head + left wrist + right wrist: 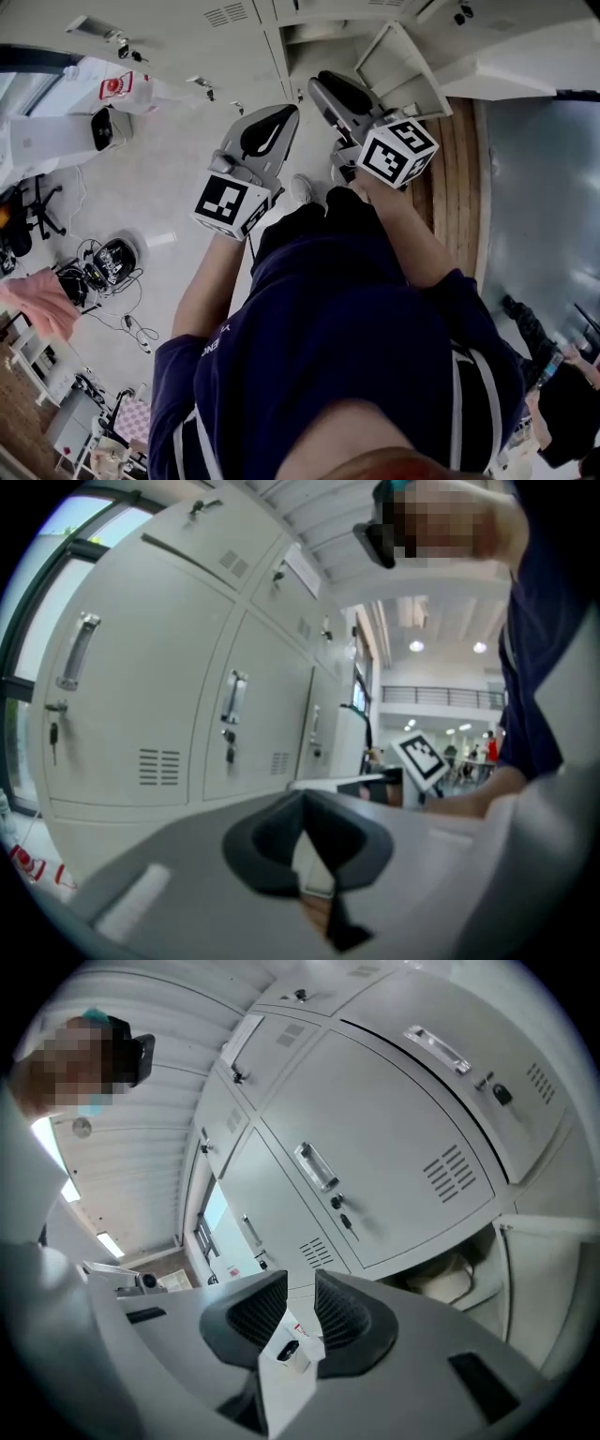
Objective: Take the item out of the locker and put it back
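Right gripper view: the right gripper (pixel 300 1286) was held before a bank of grey lockers (pixel 375 1147), its jaws only a slit apart and gripping nothing. The item (pixel 452 1281), a pale, soft-looking bundle, lay inside the open compartment (pixel 483 1241), ahead of the jaws, off to their right and lower than their tips. The swung-out door (pixel 553 1283) stood further right again. The item's long axis appeared to run across the opening, roughly crosswise to the jaws' line of approach; which end led could not be told. Left gripper view: the left gripper (pixel 302 797) had its pads pressed together, empty, facing closed doors (pixel 141 696). Probable hazards: the slit looked too narrow to admit the bundle, so an approach without widening would push it deeper. A pinch on one fold of so limp a thing might let the rest sag and catch on the compartment's lip. The door beside the right jaw might also be struck.
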Action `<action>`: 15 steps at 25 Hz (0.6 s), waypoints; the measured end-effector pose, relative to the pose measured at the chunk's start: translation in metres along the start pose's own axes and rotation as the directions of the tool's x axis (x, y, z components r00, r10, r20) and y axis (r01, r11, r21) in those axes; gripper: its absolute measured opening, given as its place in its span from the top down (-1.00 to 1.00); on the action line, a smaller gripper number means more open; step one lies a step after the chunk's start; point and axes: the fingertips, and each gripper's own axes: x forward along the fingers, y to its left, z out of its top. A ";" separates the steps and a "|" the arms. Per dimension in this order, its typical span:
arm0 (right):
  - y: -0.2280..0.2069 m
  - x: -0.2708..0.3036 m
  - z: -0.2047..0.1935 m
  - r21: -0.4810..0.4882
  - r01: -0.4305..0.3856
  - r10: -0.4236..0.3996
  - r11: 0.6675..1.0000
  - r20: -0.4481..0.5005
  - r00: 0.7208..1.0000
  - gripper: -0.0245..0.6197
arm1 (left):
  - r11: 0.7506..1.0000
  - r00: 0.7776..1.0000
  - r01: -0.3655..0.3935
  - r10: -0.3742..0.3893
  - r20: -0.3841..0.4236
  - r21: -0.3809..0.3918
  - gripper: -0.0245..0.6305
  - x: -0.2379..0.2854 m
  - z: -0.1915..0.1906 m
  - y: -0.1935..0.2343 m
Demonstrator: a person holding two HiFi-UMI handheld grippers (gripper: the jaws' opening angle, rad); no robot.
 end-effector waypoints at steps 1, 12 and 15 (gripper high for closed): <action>0.007 -0.006 0.006 -0.029 -0.003 0.003 1.000 -0.002 1.000 0.68 | 1.000 1.000 -0.001 0.001 0.010 0.001 0.92 -0.001 0.005 -0.004; 0.065 -0.079 0.046 -0.281 -0.110 0.094 0.953 -0.070 0.993 0.68 | 0.999 0.998 -0.031 0.031 0.051 0.017 0.92 0.007 0.031 -0.051; 0.062 -0.099 0.054 -0.315 -0.119 0.099 0.942 -0.079 0.992 0.68 | 0.998 0.997 -0.056 0.055 0.057 0.021 0.92 0.013 0.034 -0.066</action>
